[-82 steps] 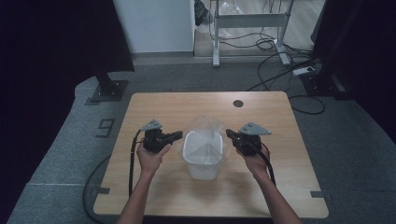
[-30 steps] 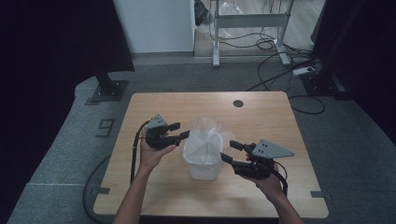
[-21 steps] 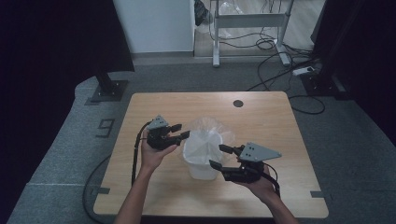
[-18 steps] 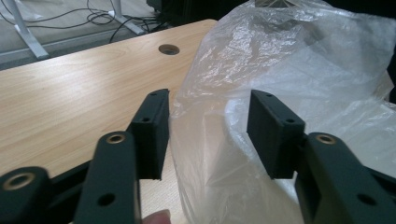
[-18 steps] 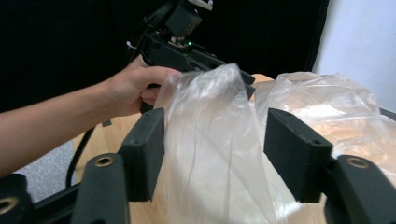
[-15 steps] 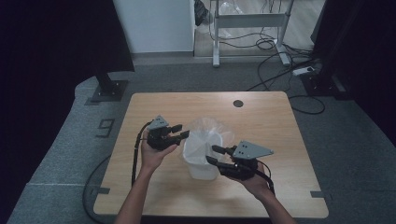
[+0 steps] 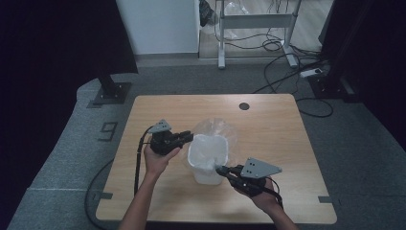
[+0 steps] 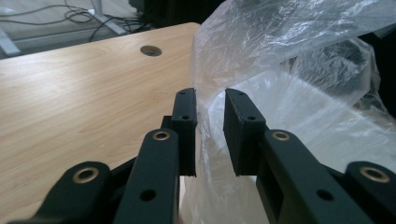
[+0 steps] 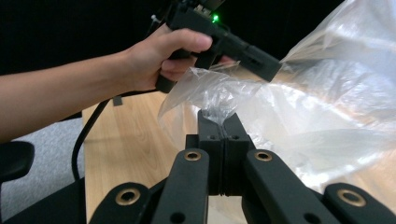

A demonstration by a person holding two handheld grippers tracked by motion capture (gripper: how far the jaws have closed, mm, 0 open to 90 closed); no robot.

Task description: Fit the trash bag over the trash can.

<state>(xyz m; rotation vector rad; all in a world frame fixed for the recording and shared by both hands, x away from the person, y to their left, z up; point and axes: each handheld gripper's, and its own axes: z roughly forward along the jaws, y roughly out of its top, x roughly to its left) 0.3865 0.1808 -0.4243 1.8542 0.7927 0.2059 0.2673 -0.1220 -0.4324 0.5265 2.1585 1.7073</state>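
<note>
A white bin (image 7: 206, 167) stands mid-table, lined with a clear plastic bag (image 7: 218, 128) that billows above its rim. My left gripper (image 7: 187, 138) is at the bag's left edge. Its jaws stand open with a narrow gap (image 8: 210, 100), and bag film (image 8: 303, 107) runs between them. My right gripper (image 7: 221, 169) is at the bin's near right rim. It is shut on a fold of the bag (image 9: 327, 107), with the film pinched at its tips (image 9: 223, 121). The left gripper (image 9: 273, 65) also appears beyond, touching the bag's top edge.
The wooden table (image 7: 268, 124) has a round cable hole (image 7: 244, 106) near its far edge. A cable (image 7: 139, 163) trails from the left gripper toward the near left edge. Beyond the table are a desk frame and floor cables (image 7: 268, 43).
My right gripper swung from the bin's right side to its near right rim and shut on the bag. The left gripper stayed at the bag's left edge.
</note>
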